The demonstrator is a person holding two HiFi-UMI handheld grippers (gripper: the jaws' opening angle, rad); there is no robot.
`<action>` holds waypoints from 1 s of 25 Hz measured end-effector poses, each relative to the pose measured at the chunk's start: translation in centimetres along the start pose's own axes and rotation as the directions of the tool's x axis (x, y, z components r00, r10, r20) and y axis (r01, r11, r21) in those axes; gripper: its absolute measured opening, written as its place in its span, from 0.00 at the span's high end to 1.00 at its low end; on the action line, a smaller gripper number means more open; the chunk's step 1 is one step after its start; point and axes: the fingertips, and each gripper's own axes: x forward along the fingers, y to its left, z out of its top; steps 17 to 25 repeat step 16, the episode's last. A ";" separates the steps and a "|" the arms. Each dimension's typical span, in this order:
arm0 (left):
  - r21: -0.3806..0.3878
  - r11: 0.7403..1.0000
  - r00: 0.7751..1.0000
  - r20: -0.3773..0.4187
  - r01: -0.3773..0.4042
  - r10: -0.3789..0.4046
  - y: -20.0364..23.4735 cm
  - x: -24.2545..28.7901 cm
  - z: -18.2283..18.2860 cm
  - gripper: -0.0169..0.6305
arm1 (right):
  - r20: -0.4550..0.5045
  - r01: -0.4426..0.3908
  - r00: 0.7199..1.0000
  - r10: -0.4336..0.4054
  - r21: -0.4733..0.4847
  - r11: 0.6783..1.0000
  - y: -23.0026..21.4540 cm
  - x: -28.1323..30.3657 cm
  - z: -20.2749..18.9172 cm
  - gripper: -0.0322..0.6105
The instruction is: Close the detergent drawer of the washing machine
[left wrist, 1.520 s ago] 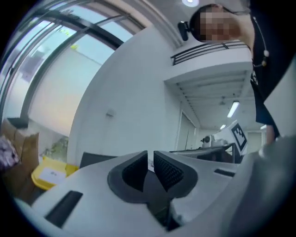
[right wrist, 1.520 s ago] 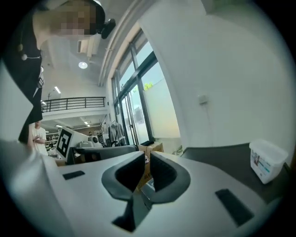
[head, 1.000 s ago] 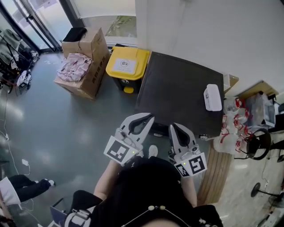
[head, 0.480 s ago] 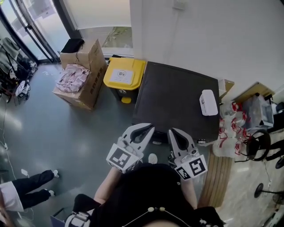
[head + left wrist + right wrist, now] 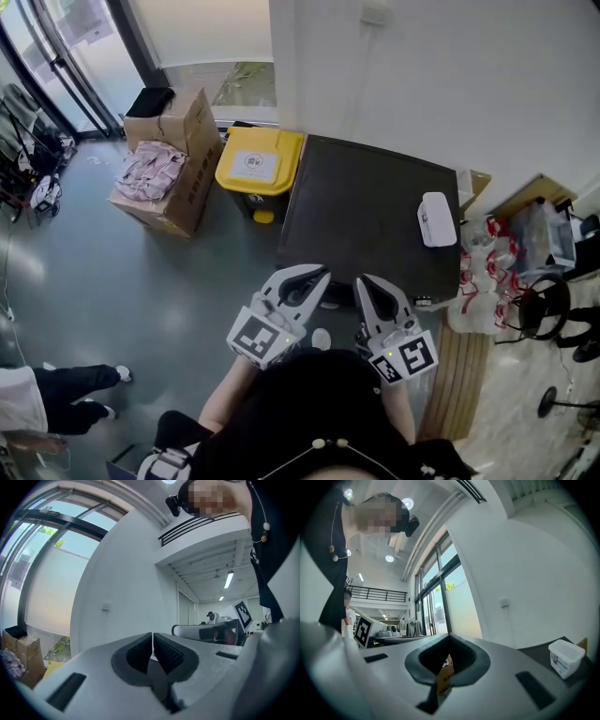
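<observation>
**At the washer's front edge: claws shut, no push yet**

Left claw (image 5: 153, 641) is pinched fully together with nothing between its pads. Right claw (image 5: 449, 639) is the same, closed on air, with only a sliver of cardboard box (image 5: 444, 677) showing through the gap below its tips. Both point level, side by side, just short of the washing machine (image 5: 370, 211).

Over the last second hardly anything has changed. The left claw barely stirred and the right one sat still. The head camera drifted a little, so the machine's dark top slid slightly in frame.

Between the two claws, at the machine's near edge, there's a dark stub I take to be the detergent drawer (image 5: 336, 292), apparently still sticking out. It's too small to be sure.

Further out, a white tub (image 5: 436, 218) sits on the machine's top, and a yellow bin (image 5: 258, 161) stands to the left, well apart from the action.

My read: no contact so far, and the closing push is still ahead.
</observation>
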 end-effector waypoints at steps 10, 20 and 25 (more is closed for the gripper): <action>-0.015 1.000 1.000 -0.015 0.001 -0.001 -0.2 0.4 -0.4 0.95 | -0.002 0.005 1.000 -0.005 0.007 1.000 -0.4 -0.4 0.0 0.95; -0.011 1.000 1.000 -0.014 0.009 -0.009 -0.7 0.5 -0.4 0.95 | -0.003 0.012 1.000 -0.012 0.002 1.000 -0.6 -0.8 0.0 0.95; -0.011 1.000 1.000 -0.014 0.009 -0.009 -0.7 0.5 -0.4 0.95 | -0.003 0.012 1.000 -0.012 0.002 1.000 -0.6 -0.8 0.0 0.95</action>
